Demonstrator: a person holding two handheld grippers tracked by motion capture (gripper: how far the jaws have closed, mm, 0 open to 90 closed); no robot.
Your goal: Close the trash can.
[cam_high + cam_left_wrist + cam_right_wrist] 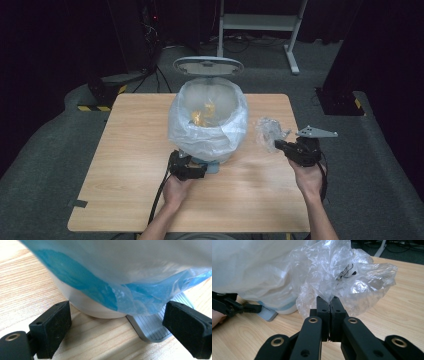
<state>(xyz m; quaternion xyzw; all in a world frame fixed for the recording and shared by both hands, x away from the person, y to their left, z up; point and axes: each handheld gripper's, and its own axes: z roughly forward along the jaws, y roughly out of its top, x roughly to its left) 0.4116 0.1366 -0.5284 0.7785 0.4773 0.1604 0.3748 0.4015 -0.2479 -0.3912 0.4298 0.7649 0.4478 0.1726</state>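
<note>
**Right gripper pinches crumpled plastic beside the lined bin; left gripper stands open at the pedal**

High view: a small white pedal bin (207, 117) stands near the middle of the wooden table (125, 165), its lid (208, 65) raised at the back and a pale blue-white bin liner (227, 132) folded over its rim and hanging down its sides. Something yellow lies inside the bin. The left gripper (197, 170) sits low on the table against the front foot of the bin, just beside the grey pedal. The right gripper (278, 145) is to the right of the bin, apart from it, with a crumpled clear plastic wrapper (267, 131) at its tip

Left gripper view: the two black jaws stand wide apart and grip nothing. Between them, a little beyond, are the rounded white base of the bin (85, 302) and the ribbed grey pedal (152, 328), which lies close to the jaw on the right of this view. The liner (125, 272) hangs over both, blue where it doubles up

Right gripper view: the jaws are pressed together and clamp a fold of the clear wrapper (342, 277), which billows up above them, a small printed label showing through it. The wrapper hangs just beside the lined bin (254, 272). The left gripper (257, 308) shows at the left edge by the pedal (268, 313)
</note>
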